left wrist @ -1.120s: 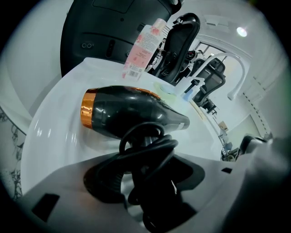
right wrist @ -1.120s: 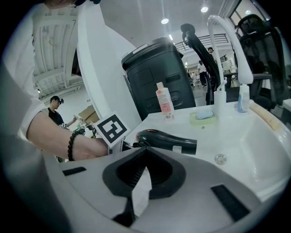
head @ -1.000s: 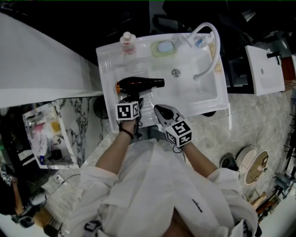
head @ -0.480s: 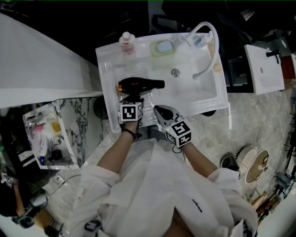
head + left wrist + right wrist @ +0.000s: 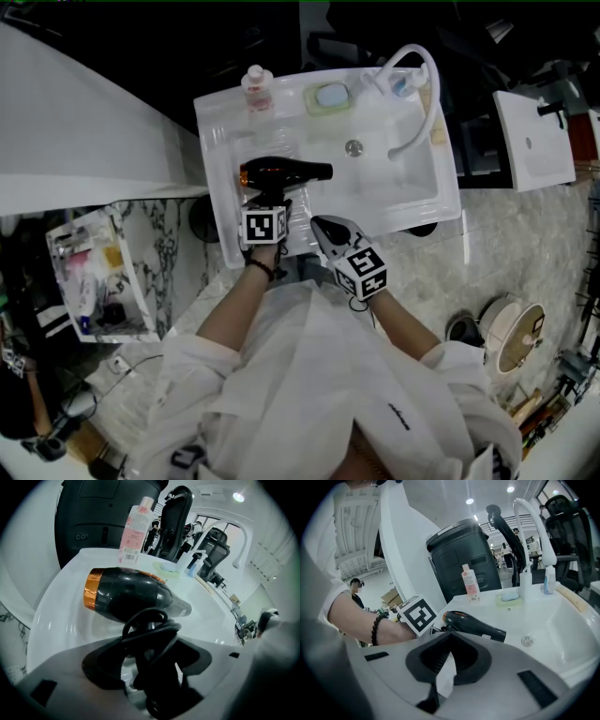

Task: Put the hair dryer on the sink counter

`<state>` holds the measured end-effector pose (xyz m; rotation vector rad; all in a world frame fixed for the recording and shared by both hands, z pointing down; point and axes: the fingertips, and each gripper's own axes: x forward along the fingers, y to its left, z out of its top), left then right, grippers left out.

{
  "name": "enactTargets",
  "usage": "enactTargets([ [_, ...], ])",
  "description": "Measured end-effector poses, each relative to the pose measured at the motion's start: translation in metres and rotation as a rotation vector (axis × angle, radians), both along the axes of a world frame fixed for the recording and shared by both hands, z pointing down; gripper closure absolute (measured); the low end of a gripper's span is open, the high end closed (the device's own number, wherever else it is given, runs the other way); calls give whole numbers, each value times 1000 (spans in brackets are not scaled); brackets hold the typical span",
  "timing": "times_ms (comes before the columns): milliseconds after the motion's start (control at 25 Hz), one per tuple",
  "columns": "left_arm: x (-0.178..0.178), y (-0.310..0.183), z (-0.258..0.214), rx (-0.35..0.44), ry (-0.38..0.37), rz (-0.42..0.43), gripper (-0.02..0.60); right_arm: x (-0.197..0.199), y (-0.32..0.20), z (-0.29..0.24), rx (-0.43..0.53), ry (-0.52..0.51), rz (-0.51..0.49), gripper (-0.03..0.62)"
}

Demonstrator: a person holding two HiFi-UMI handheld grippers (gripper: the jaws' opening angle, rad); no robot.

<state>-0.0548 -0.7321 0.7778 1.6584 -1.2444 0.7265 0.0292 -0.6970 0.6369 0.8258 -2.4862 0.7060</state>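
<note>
My left gripper (image 5: 149, 660) is clamped on the handle and coiled cord (image 5: 150, 630) of the hair dryer (image 5: 281, 172), which sits low over the sink counter (image 5: 217, 141), nozzle toward the basin (image 5: 394, 183). A pink bottle (image 5: 258, 86) stands behind it; my right gripper (image 5: 323, 228), jaws together and empty, hangs just beside

A black hair dryer (image 5: 281, 172) with a copper-coloured rear ring lies on its side on the white sink bench (image 5: 220, 131), left of the basin, with its nozzle pointing toward the basin. Its cord-wrapped handle is clamped in the left gripper (image 5: 267, 200).

A bottle (image 5: 258, 86) and soap dish (image 5: 332, 97) crowd the counter (image 5: 217, 141).
</note>
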Motion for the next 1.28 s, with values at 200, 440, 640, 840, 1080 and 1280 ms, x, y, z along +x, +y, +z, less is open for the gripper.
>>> enactTargets([
  [200,-5,6,-5,12,5,-10,253,1,2,-1,1,0,0,577],
  [440,-16,16,-32,73,32,-35,253,1,3,-7,15,-7,7,576],
  [640,-47,19,-96,259,13,-92,255,15,-5,-19,50,-17,65,577],
  [840,-76,21,-156,425,-14,-157,344,38,-16,-39,90,-46,156,577],
  [1080,-85,15,-216,631,-41,-170,521,60,-29,-69,154,-67,229,577],
  [1280,-88,18,-286,902,-66,-145,546,79,-34,-113,241,-120,298,577],
])
